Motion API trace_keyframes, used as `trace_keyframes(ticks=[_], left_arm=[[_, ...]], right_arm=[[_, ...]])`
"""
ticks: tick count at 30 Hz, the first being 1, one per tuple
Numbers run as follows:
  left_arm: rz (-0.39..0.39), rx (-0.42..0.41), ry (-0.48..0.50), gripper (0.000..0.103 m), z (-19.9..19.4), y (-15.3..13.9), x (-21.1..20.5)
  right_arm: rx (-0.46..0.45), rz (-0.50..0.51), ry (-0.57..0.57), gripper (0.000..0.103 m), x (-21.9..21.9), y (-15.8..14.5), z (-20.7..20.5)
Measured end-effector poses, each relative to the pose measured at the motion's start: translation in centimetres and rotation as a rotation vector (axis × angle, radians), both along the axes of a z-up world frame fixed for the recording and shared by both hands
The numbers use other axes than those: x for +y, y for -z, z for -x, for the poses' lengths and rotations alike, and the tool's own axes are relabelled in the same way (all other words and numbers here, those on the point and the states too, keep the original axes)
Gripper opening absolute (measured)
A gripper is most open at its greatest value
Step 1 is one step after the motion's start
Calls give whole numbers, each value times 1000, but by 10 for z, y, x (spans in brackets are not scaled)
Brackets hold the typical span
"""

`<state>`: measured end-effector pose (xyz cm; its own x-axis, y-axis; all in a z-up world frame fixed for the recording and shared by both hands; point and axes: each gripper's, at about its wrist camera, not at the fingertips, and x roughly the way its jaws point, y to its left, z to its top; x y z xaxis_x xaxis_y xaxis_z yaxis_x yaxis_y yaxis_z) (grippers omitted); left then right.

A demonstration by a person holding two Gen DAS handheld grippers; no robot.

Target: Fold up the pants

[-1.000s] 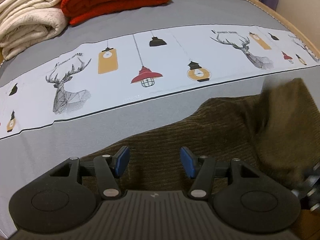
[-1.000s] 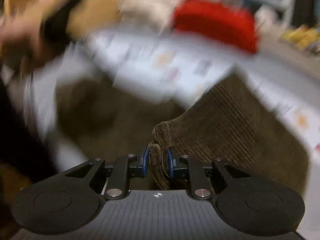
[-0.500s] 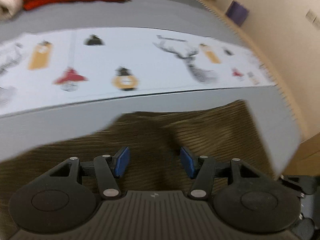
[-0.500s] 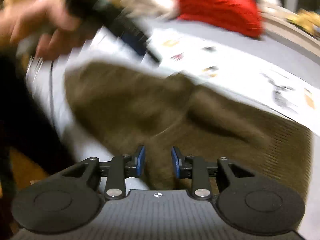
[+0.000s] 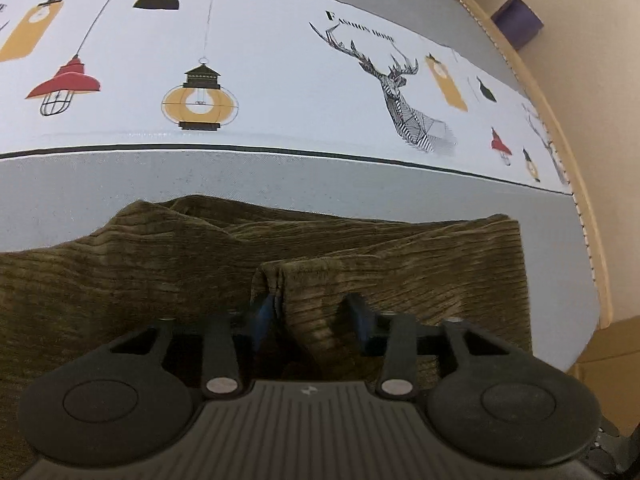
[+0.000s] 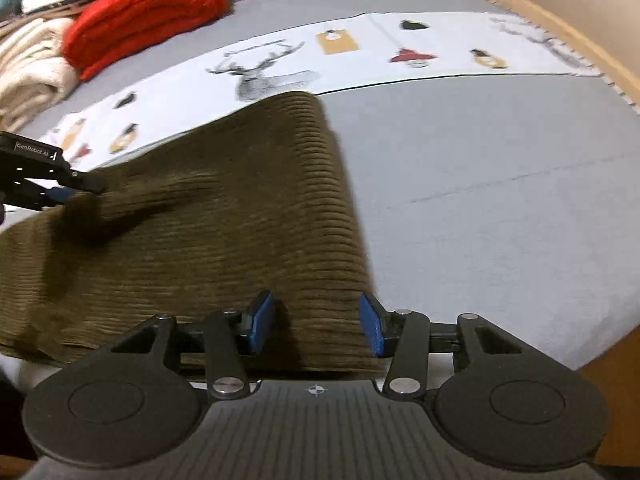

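Note:
Brown corduroy pants (image 5: 168, 264) lie on the grey bed, also in the right wrist view (image 6: 224, 216). My left gripper (image 5: 310, 318) is open, with a raised ridge of the pants' fabric standing between its blue pads (image 5: 264, 314); the pads do not pinch it. My right gripper (image 6: 316, 324) is open and empty, low over the pants' near right edge. The left gripper also shows at the left of the right wrist view (image 6: 60, 192), at the pants' far left part.
A white printed band with deer and lamps (image 5: 280, 80) crosses the grey bed cover (image 6: 480, 184). A red folded blanket (image 6: 148, 12) and cream blankets (image 6: 28, 72) lie at the far left. The bed's edge (image 5: 588, 240) and a wall are at right.
My right gripper let go of the pants' fold and opened wide. My left gripper moved right and down onto the pants, where a fabric ridge now stands between its pads.

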<state>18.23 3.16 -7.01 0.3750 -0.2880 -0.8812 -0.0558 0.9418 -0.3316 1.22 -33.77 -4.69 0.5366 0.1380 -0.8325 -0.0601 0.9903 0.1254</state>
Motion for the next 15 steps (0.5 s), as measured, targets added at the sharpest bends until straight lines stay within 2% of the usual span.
trace_keyframes(ticks=[2, 4, 6, 7, 8, 10, 11, 13, 14, 15], left_arm=[[-62, -52, 34, 21, 1, -8, -3], [-32, -120, 36, 8, 4, -24, 1], [9, -192, 42, 6, 9, -44, 7], [0, -215, 42, 7, 11, -48, 9], [-41, -226, 45, 7, 10, -49, 10], [-141, -186, 48, 14, 6, -36, 6], [-219, -157, 41, 15, 6, -30, 4], [-379, -191, 48, 14, 9, -32, -4], [-386, -230, 50, 13, 12, -39, -5], [-332, -270, 60, 13, 15, -47, -5]], right_arm=[[28, -55, 39, 59, -9, 2, -3], [62, -114, 59, 60, -14, 7, -6], [82, -134, 73, 62, -16, 13, -10], [95, -144, 79, 62, -17, 15, -9], [107, -156, 85, 62, -18, 17, -11], [128, -175, 101, 65, -19, 23, -14], [138, -178, 109, 66, -20, 26, -15], [149, -170, 120, 67, -20, 28, -16], [151, -170, 130, 67, -19, 29, -15], [151, -169, 131, 67, -19, 28, -13]])
